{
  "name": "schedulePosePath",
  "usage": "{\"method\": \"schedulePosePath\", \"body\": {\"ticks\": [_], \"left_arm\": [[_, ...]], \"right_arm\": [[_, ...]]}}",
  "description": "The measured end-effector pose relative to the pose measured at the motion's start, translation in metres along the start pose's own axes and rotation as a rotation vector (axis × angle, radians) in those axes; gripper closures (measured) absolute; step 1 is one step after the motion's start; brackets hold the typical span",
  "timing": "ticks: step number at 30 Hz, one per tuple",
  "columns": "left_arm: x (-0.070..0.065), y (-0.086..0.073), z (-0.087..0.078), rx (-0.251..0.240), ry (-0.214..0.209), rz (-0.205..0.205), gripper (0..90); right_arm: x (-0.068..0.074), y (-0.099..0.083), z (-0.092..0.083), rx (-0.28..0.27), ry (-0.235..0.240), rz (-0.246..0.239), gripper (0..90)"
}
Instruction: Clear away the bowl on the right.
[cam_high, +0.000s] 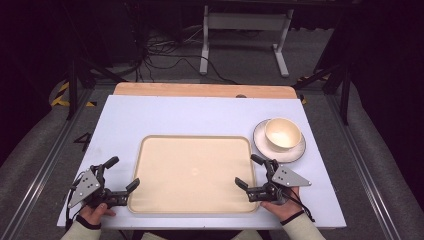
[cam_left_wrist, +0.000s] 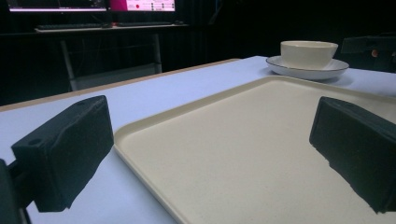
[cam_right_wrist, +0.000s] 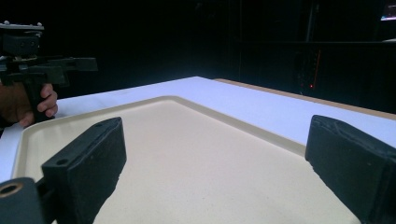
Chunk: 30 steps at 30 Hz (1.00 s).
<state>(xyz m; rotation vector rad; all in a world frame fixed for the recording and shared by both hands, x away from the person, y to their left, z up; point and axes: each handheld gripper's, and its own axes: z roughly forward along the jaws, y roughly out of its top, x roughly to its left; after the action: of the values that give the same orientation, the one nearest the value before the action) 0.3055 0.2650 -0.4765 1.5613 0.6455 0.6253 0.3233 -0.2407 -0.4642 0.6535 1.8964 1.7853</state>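
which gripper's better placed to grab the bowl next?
Right, probably. The right gripper sits open at the tray's right edge, just below the bowl on its plate. The left gripper would have to cross the tray.

A lab or recording studio, not a home.

Black curtains close in a white-topped desk framed by dark metal rails; loose black cables trail over grey carpet beside a white metal stand (lit monitor screens glow on a far bench).
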Motion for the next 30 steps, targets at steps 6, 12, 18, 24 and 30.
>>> {"method": "schedulePosePath", "body": {"ticks": [6,12,18,24,30], "left_arm": [[0.0004,0.0002,0.0001,0.001,0.000,0.002,0.2],[0.0005,0.0002,0.0001,0.004,-0.003,0.000,0.2],[0.0006,0.0002,0.0002,0.001,-0.001,0.002,0.2],[0.0004,0.0001,0.0001,0.002,-0.001,0.000,0.2],[0.0007,0.0003,0.0004,0.002,-0.004,-0.004,0.2]], "right_arm": [[0.0008,0.0004,0.0011,0.010,-0.004,-0.006,1.9],[-0.0002,0.0012,0.0026,0.025,-0.054,0.025,0.0],[-0.0051,0.0015,0.0029,0.032,-0.074,0.084,0.2],[-0.0016,0.0021,0.0047,0.052,-0.070,0.047,4.5],[0.0013,0.0046,0.0057,0.050,-0.058,0.033,13.8]]}}
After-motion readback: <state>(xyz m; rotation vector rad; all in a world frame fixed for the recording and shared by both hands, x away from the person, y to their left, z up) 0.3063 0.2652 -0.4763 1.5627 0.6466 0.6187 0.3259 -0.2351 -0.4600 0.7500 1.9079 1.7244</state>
